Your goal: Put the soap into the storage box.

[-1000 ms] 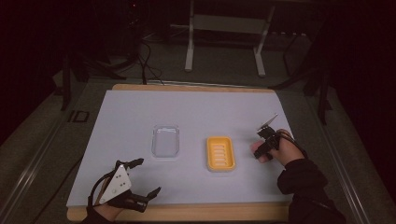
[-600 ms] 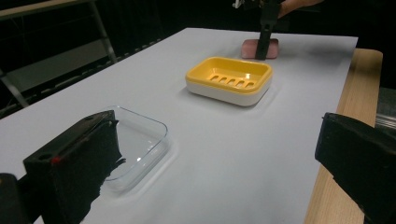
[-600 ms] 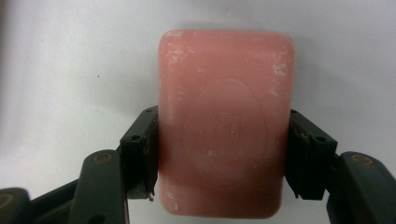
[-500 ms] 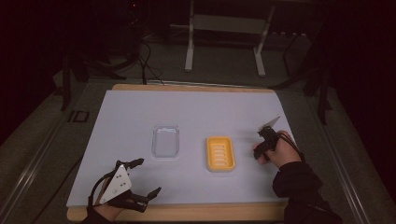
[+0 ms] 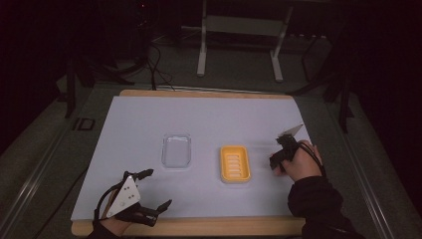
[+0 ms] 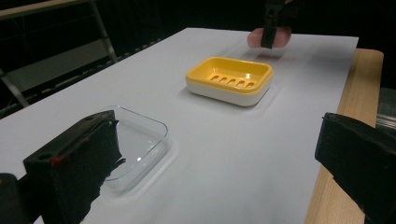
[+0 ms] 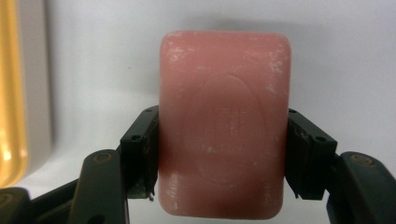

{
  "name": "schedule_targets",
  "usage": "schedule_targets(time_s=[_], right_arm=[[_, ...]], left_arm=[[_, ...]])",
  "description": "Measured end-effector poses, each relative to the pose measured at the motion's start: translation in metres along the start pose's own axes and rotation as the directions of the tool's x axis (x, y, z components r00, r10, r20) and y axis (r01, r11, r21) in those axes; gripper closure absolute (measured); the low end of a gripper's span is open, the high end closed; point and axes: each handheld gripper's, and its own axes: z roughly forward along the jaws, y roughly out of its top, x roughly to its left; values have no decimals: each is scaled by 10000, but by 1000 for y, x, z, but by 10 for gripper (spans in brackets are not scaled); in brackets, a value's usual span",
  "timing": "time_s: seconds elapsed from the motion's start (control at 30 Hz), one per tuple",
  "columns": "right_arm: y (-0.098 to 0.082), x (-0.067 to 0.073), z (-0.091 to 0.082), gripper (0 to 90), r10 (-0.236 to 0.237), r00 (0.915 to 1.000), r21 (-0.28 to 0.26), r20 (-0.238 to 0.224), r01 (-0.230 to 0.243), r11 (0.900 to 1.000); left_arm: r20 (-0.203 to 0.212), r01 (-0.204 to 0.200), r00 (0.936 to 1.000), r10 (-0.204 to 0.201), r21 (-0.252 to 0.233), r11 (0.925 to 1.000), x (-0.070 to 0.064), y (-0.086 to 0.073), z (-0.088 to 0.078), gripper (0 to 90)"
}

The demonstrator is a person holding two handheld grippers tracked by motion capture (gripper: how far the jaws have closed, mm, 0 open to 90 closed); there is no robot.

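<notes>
While the right gripper point(image 7: 219, 154) clamps a pink soap bar point(image 7: 223, 126) — beside the yellow dish point(image 5: 235, 163) — the left gripper point(image 5: 158, 189) gapes wide.

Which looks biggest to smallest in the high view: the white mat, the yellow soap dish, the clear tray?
1. White mat, by far the largest.
2 and 3. Yellow soap dish and clear tray look about alike in footprint; too close to rank.
</notes>
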Motion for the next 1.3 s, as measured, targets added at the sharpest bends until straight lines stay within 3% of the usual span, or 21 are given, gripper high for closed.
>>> schedule_targets(time_s=[0.47,0.83,1.0,1.3], right_arm=[[-3,20,-43,378,-292,9996,-664,21,293,9974],[-1,35,-67,377,-306,9988,-1164,-375,261,9929],[-1,58,-79,378,-545,9957,-1501,-749,428,9877],[-2,87,-81,378,-883,9889,-1843,-1198,652,9807]], left_arm=[[-18,15,10000,-15,-13,10000,0,0,0,6],[-22,24,10000,-24,-40,10000,0,0,0,6],[-13,-2,10000,2,-63,10000,-1,0,-1,6],[7,-32,10000,32,-78,10000,-1,1,-1,6]])
